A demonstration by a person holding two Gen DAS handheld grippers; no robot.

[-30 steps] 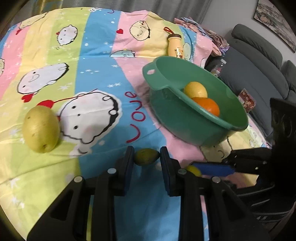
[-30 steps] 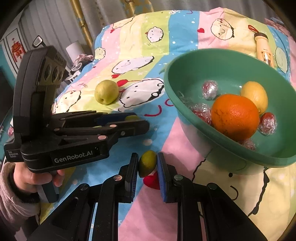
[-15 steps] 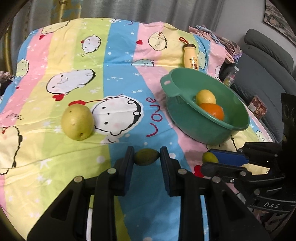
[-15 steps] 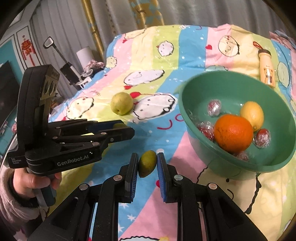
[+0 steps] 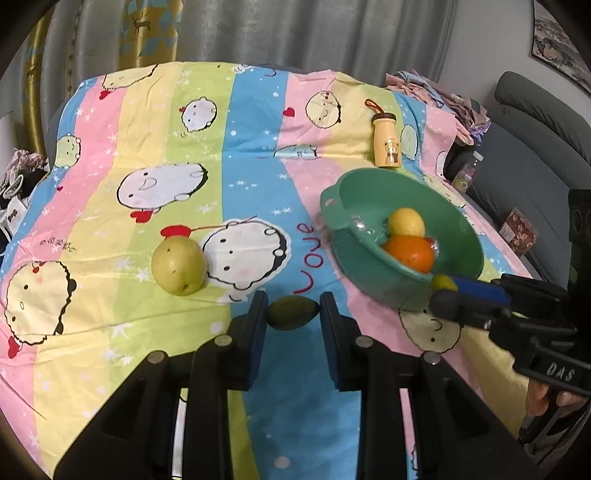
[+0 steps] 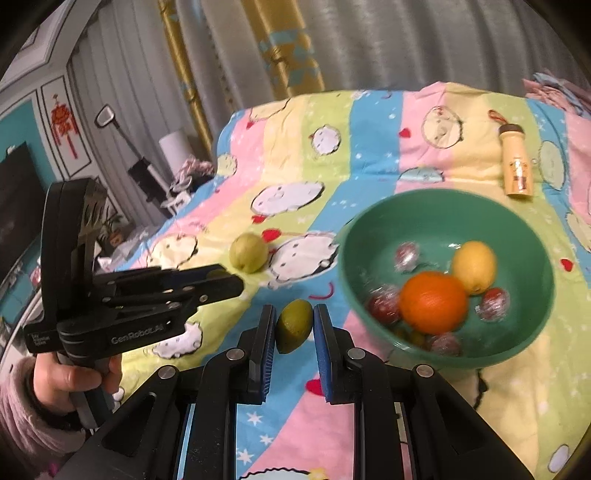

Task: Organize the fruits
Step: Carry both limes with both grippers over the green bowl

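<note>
Left gripper [image 5: 292, 314]: pads clamped on a small dull-green fruit [image 5: 291, 313] lying sideways between them, held above the striped cartoon bedsheet [image 5: 251, 177]. Right gripper [image 6: 294, 325]: pads pressed on a second small green fruit [image 6: 293, 325], long axis roughly upright, also clear of the sheet. In the left wrist view this second fruit shows as a yellow-green tip at the end of the right gripper's blue pads, just in front of the bowl's near rim.

Mid-distance: a yellow-green pear [image 5: 179, 265] rests alone on the sheet, beside a red-and-white cartoon print. A green bowl [image 6: 532, 258] sits to its right, well apart from it. Inside the bowl: an orange [image 6: 434, 301], a lemon [image 6: 474, 266] touching it from behind, and several foil-wrapped sweets [image 6: 493, 303] scattered around them.

Far: a cream bottle [image 5: 386, 139] with a red loop lies beyond the bowl. Grey curtains [image 5: 295, 33] behind the bed.
</note>
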